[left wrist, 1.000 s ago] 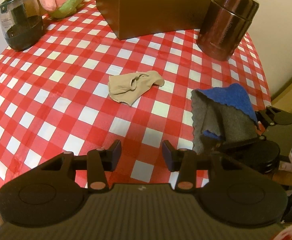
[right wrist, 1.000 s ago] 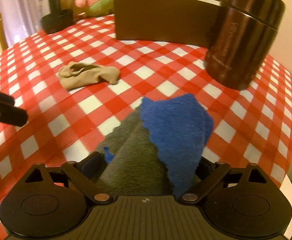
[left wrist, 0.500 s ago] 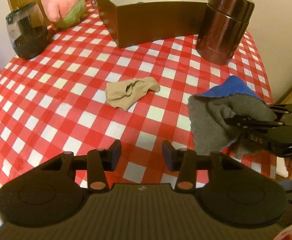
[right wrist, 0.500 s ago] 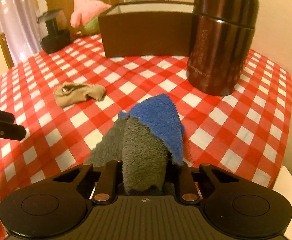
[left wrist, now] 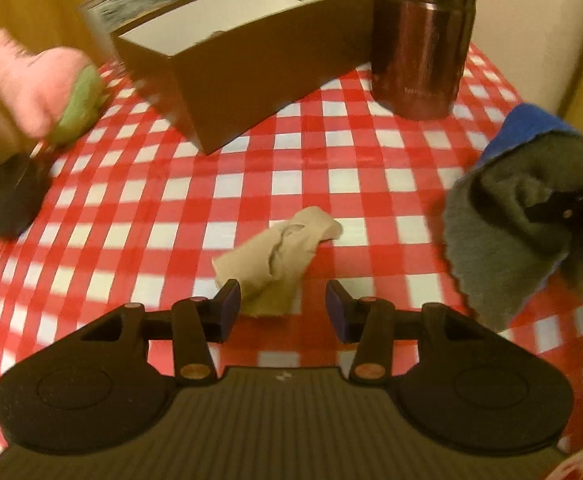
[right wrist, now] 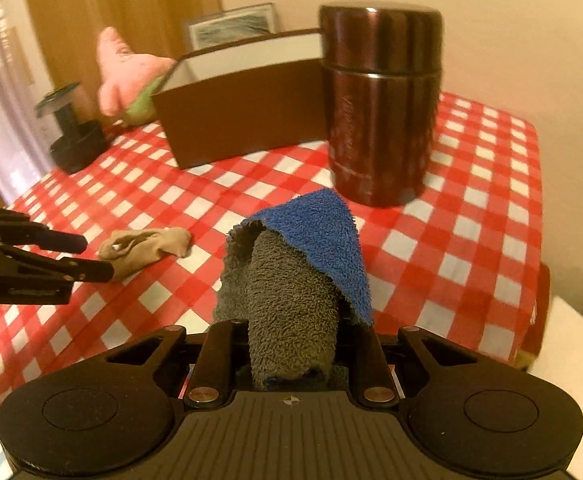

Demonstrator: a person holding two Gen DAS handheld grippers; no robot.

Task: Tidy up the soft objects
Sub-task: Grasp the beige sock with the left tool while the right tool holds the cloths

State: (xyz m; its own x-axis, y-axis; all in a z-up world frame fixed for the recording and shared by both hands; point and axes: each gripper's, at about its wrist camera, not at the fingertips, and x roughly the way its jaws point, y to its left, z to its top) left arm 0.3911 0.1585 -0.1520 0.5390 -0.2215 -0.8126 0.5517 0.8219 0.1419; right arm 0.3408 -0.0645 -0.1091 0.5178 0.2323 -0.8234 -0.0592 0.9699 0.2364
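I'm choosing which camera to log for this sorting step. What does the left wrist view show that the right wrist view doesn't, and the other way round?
Only the left wrist view shows the left gripper from behind, jaws opening, the beige sock just beyond its tips, not gripped. Only the right wrist view shows the right gripper pinching the grey-and-blue towel, plus wall plates behind. Both show the sock, the towel, the brown box, the metal flask, the pink plush toy and the checked tablecloth.
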